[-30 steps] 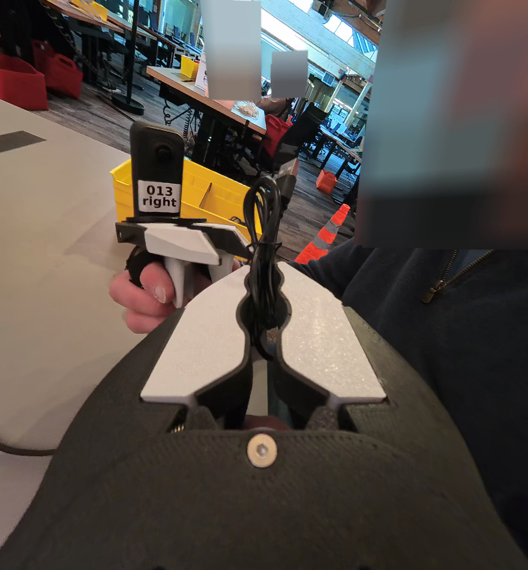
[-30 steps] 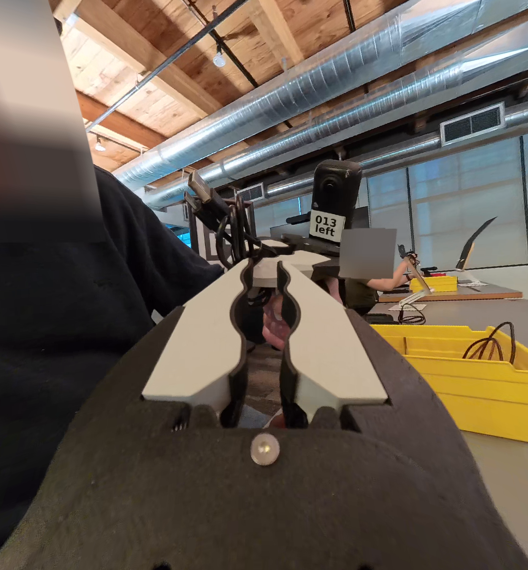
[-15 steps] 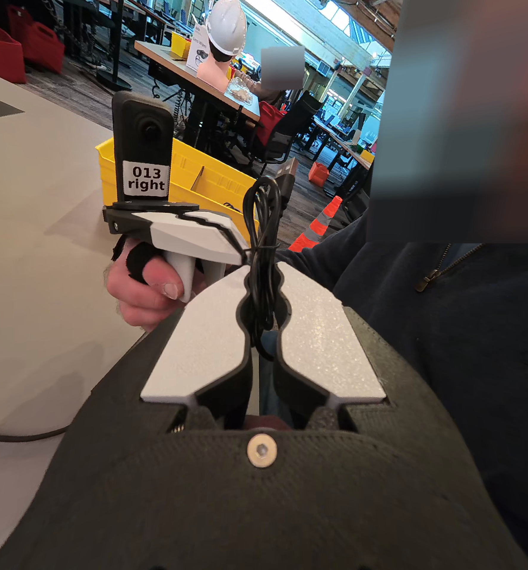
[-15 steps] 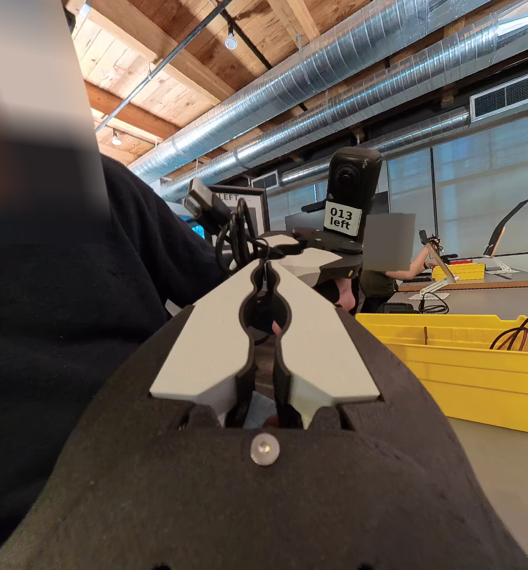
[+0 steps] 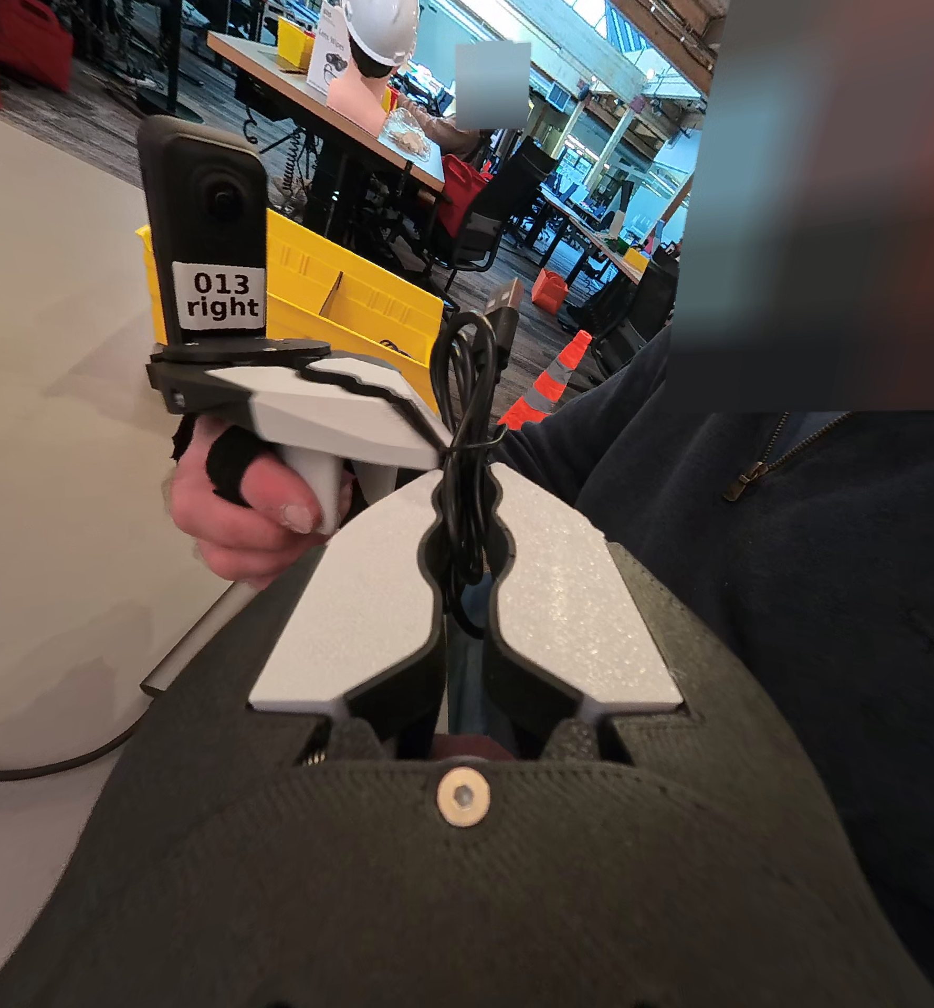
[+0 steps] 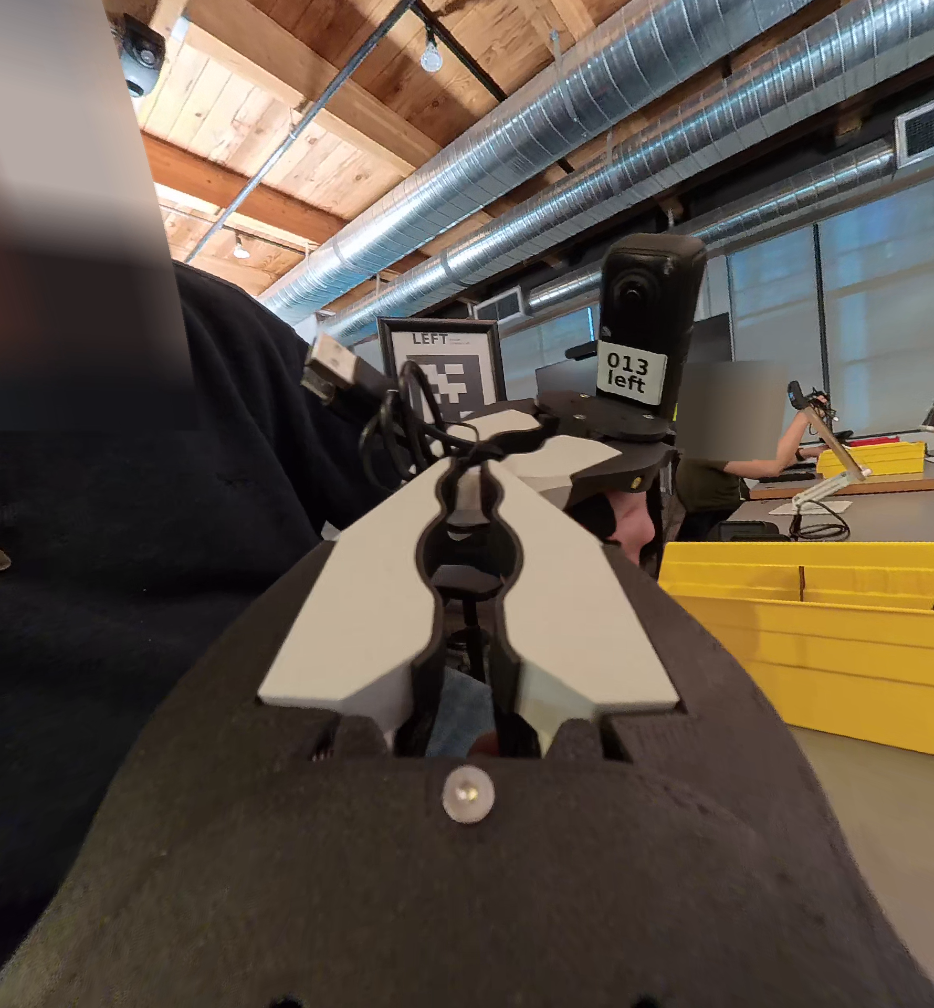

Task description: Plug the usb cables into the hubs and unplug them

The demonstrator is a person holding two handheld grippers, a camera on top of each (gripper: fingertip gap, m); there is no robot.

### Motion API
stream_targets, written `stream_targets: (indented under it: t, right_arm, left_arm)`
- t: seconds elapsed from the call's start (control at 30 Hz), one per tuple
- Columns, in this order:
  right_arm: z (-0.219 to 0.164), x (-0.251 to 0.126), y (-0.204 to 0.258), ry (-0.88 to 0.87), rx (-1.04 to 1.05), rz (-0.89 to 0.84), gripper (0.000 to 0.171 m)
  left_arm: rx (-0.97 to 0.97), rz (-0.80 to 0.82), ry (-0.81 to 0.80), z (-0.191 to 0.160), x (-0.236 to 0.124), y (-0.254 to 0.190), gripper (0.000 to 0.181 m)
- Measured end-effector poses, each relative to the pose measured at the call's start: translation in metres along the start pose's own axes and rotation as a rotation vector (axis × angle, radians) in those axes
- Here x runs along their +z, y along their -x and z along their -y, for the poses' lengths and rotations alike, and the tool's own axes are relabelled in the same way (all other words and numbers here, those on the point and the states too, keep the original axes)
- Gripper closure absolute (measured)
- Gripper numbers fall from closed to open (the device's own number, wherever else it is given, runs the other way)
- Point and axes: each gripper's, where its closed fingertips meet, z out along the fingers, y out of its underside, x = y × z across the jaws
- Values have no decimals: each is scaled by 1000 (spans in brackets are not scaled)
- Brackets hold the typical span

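A black USB cable (image 5: 467,393) is coiled into a bundle and bound by a thin twist tie (image 5: 481,443). Its silver plug (image 5: 503,303) points up. My left gripper (image 5: 464,483) is shut on the bundle and holds it up in the air, close to the person's dark jacket (image 5: 781,600). My right gripper (image 5: 441,454) comes in from the left, its tips closed on the tie. In the right wrist view my right gripper (image 6: 469,470) is shut at the tie, with the coil (image 6: 393,442), the plug (image 6: 333,371) and my left gripper (image 6: 500,436) just beyond. No hub shows.
A yellow divided bin (image 5: 355,305) stands on the pale table (image 5: 44,436); it also shows in the right wrist view (image 6: 813,627) with brown cables inside. A grey bar (image 5: 197,638) and a dark cord (image 5: 44,769) lie near the table edge. Other desks and an orange cone (image 5: 552,382) stand behind. Left and right tips are no more than a few centimetres apart.
My right gripper has closed and moved in until its tips meet the cable bundle at the tie. My left gripper still holds the bundle and has tilted a little.
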Motion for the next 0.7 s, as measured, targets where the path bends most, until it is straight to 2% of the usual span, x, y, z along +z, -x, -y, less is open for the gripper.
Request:
stream_targets:
  t: [0.1,0.2,0.4,0.7]
  right_arm:
    - [-1,-1,-1,12,23,4,156]
    - [-3,-1,1,31,45,26,156]
    - [-8,1,4,69,67,45,163]
    - [-14,0,-2,144,-11,-35,171]
  left_arm:
    - [3,-16,15,-2,1,-4,172]
    - [6,-21,39,-4,2,-4,172]
    - [-2,-24,71,-10,4,-4,172]
    - [31,44,122,-17,2,4,172]
